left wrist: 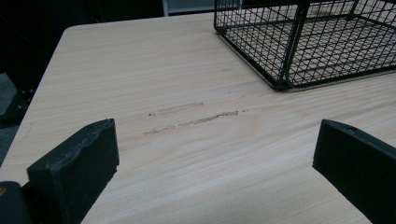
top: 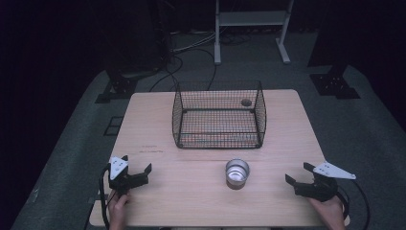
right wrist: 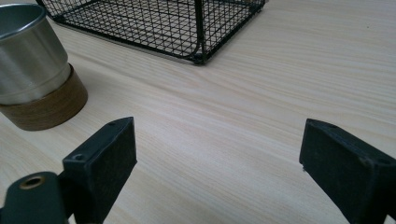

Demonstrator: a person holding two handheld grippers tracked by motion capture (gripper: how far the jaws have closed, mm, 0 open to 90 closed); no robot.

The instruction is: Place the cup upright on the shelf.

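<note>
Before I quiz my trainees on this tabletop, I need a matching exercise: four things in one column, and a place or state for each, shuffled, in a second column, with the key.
Things:
1. metal cup
2. wire basket
3. left gripper
4. right gripper

Places or states:
A. open, near the table's front left edge
B. stands at the far middle of the table
C. open, near the table's front right edge
D. upright on a brown base, in front of the basket

Pairs: 1-D, 2-B, 3-A, 4-C
</note>
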